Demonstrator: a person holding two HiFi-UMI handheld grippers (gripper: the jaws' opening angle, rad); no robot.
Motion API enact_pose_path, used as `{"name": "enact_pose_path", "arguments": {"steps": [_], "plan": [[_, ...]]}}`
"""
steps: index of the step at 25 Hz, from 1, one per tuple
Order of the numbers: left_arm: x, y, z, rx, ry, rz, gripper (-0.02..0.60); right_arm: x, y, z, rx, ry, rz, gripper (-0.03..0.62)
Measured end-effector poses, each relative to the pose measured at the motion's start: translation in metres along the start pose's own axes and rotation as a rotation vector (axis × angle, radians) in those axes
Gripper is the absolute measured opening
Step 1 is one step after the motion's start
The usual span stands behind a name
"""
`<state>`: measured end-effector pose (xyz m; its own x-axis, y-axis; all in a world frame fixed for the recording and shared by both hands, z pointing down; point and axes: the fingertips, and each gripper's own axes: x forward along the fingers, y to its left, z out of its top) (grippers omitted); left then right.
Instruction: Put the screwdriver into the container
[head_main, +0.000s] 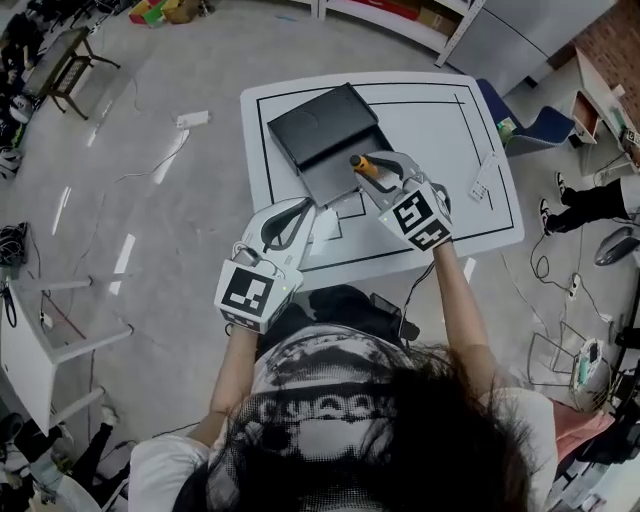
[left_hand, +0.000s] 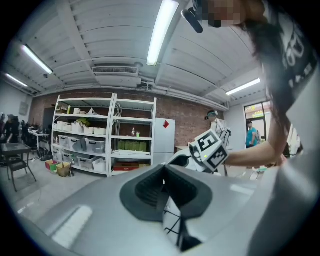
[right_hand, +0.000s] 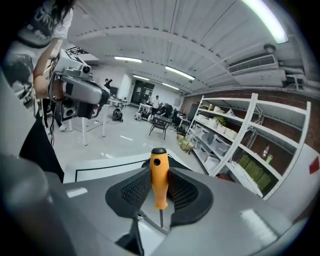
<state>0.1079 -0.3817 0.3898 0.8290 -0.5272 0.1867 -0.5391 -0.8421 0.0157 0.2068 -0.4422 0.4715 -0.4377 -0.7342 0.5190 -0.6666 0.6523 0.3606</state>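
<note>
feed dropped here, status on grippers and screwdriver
Right gripper shut on orange-handled screwdriver, over black container's near end. Left gripper shut, empty, at table's near edge. Nothing in the way.

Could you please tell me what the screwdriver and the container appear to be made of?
The screwdriver: orange handle looks like smooth moulded plastic, with a soft sheen; its thin grey shaft looks like metal. The container: matt black, flat-walled, probably plastic, though sheet metal cannot be ruled out.
</note>
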Motion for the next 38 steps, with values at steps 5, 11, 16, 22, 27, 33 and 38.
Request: {"name": "enact_pose_path", "arguments": {"steps": [5, 11, 16, 22, 27, 33, 38], "plan": [[0.008, 0.008, -0.004, -0.005, 0.011, 0.022, 0.0, 0.039, -0.017, -0.025, -0.147, 0.063, 0.048, 0.112], [0.017, 0.014, -0.006, -0.019, 0.016, 0.041, 0.0, 0.082, -0.011, -0.073, -0.346, 0.193, 0.175, 0.112], [0.018, 0.02, -0.011, -0.036, 0.029, 0.053, 0.0, 0.106, 0.002, -0.099, -0.452, 0.263, 0.276, 0.112], [0.021, 0.032, -0.015, -0.048, 0.036, 0.076, 0.0, 0.137, 0.007, -0.109, -0.398, 0.323, 0.326, 0.111], [0.019, 0.042, -0.018, -0.059, 0.041, 0.098, 0.0, 0.155, 0.008, -0.126, -0.27, 0.371, 0.353, 0.112], [0.011, 0.052, -0.024, -0.064, 0.059, 0.121, 0.0, 0.163, 0.001, -0.144, -0.103, 0.404, 0.327, 0.112], [0.008, 0.054, -0.027, -0.065, 0.067, 0.127, 0.0, 0.162, -0.001, -0.143, 0.019, 0.408, 0.311, 0.166]]}}
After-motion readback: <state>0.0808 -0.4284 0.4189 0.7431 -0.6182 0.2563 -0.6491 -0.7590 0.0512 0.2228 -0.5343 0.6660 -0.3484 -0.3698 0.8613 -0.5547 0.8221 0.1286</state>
